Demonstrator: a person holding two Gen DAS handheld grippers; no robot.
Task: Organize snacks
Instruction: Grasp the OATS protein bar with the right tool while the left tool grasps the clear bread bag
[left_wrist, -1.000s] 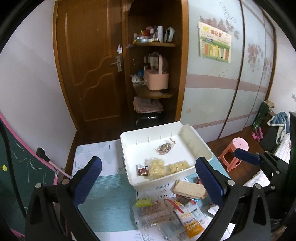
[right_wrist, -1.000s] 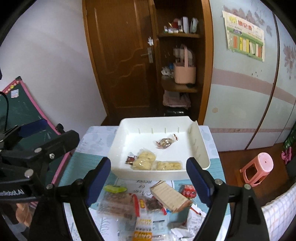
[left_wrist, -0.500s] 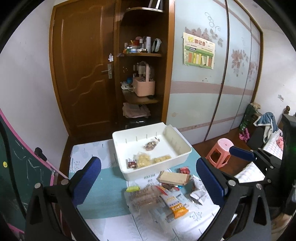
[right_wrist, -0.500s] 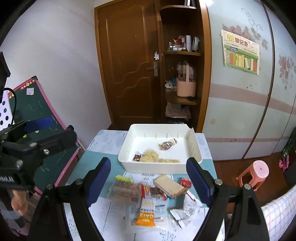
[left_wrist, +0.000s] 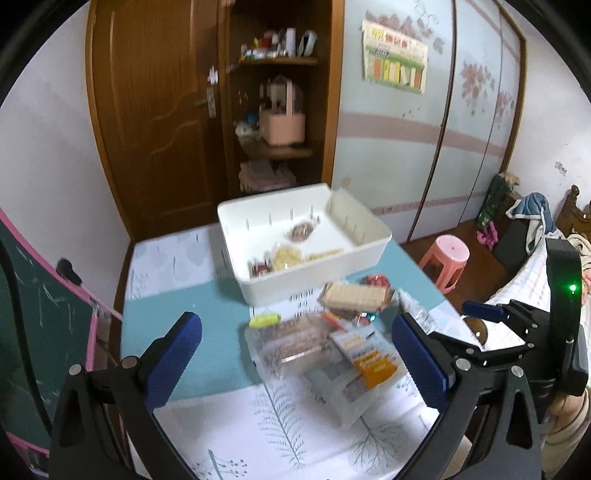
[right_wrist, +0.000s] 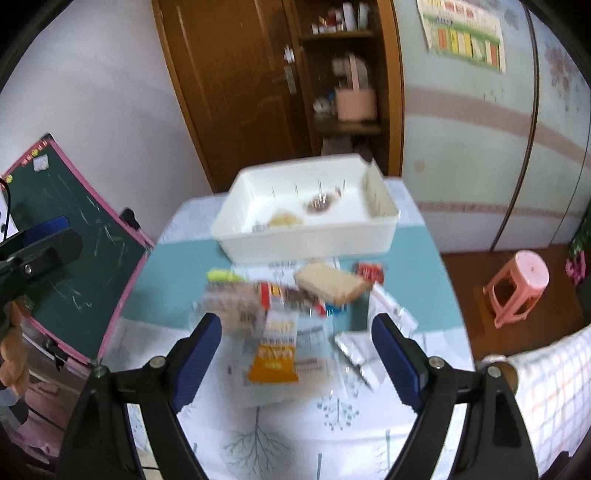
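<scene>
Since a second ago both views have pulled back and sunk; the white bin (left_wrist: 314, 273) now sits higher and smaller in frame, and more of the loose snack pile (left_wrist: 332, 343) shows between the fingers; right-wrist view blurred.

Table (left_wrist: 207, 332) with teal and white leaf-print cloth fills the lower half of both views; brown door and corner shelf behind; green chalkboard with pink edge at left; pink stool (right_wrist: 517, 284) on the floor at right.

Left gripper (left_wrist: 295, 358) angled downward over the near table; blue pads wide apart, released, nothing between them; below it lies the pile. Right gripper (right_wrist: 295, 354) likewise tilted down, jaws spread, gripping nothing; an orange-and-white packet (right_wrist: 275, 354) lies on the cloth under the gap, untouched.

White bin stands at the far end of the table, open-topped; inside, near the front wall, a pale yellow bag (left_wrist: 286, 255) beside a small dark-red packet (left_wrist: 258, 267); a brownish wrapped piece (left_wrist: 301, 232) lies apart toward the back.

Outside the bin, just before its front wall: a tan wafer block (left_wrist: 354, 297); a clear bag of brown biscuits (left_wrist: 291, 343); a small yellow-green piece (left_wrist: 264, 320); a red packet (right_wrist: 371, 271).
</scene>
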